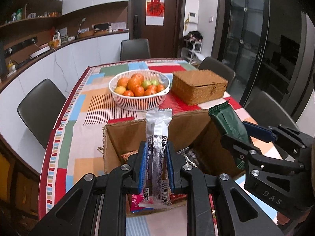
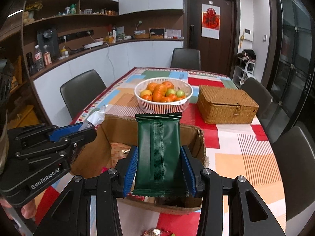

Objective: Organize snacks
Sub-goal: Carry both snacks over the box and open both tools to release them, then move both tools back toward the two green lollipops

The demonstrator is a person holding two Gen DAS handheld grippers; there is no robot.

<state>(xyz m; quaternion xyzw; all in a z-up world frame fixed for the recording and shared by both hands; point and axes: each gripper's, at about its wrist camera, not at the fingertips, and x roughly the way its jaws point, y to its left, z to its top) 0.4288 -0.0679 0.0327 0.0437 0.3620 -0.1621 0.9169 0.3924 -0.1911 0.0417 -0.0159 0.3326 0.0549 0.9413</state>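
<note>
My left gripper (image 1: 156,153) is shut on a clear and silver snack packet (image 1: 158,147), held upright above an open cardboard box (image 1: 128,131) with several snack packs inside. My right gripper (image 2: 159,155) is shut on a dark green snack packet (image 2: 158,149), held upright over the same cardboard box (image 2: 116,125). In the left wrist view the right gripper (image 1: 244,131) and its green packet (image 1: 226,122) are at the right. In the right wrist view the left gripper (image 2: 78,129) and its silver packet (image 2: 94,118) are at the left.
A white basket of oranges and green fruit (image 1: 139,88) and a lidded wicker box (image 1: 198,86) stand behind the cardboard box on the patchwork tablecloth (image 1: 78,118). Dark chairs (image 1: 39,108) surround the table. A wrapped item (image 2: 155,232) lies at the near edge.
</note>
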